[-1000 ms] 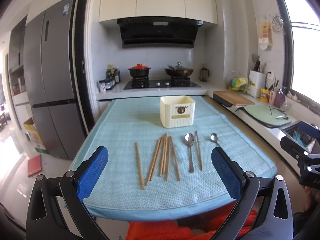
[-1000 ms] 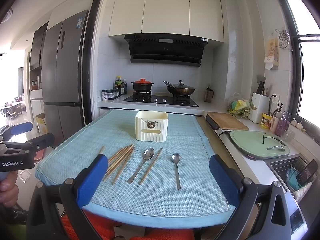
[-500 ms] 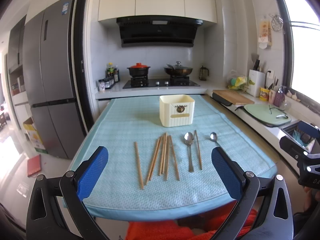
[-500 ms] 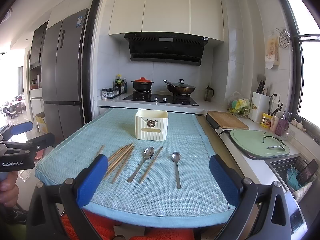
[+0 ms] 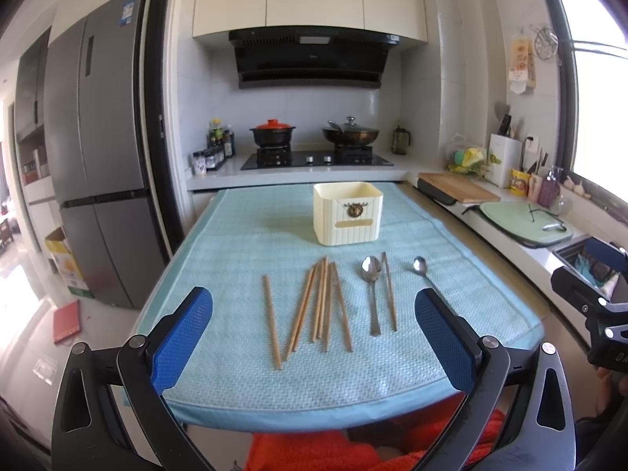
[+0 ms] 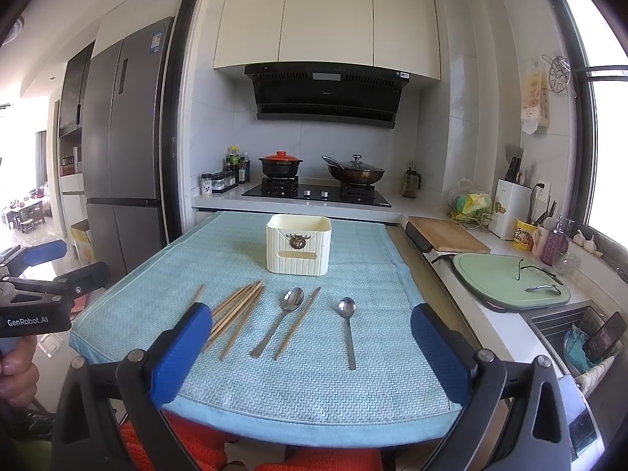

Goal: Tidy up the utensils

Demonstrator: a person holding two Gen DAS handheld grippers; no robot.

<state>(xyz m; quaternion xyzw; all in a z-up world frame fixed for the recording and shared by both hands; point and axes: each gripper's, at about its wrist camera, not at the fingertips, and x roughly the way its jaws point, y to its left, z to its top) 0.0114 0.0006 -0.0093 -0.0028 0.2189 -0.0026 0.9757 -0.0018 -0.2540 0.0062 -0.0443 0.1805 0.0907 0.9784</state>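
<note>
A cream utensil box (image 5: 347, 212) (image 6: 299, 245) stands empty-looking at the middle of a light blue table mat (image 5: 235, 251) (image 6: 376, 259). In front of it lie several wooden chopsticks (image 5: 320, 306) (image 6: 237, 310), two metal spoons (image 5: 371, 288) (image 5: 420, 266) and one more chopstick (image 5: 389, 292) beside the left spoon. In the right wrist view the spoons (image 6: 280, 320) (image 6: 348, 327) flank that chopstick (image 6: 298, 322). My left gripper (image 5: 314, 337) is open and empty, held before the table's near edge. My right gripper (image 6: 310, 349) is open and empty there too.
A stove with a red-lidded pot (image 5: 272, 133) and a wok (image 5: 350, 132) lies behind the table. A counter with a wooden board (image 5: 457, 188), a green board (image 5: 524, 227) and a sink (image 6: 577, 337) runs along the right. A fridge (image 5: 98, 149) stands left.
Both grippers have drifted very slightly; the view of the table is almost the same. Nothing on the table has moved.
</note>
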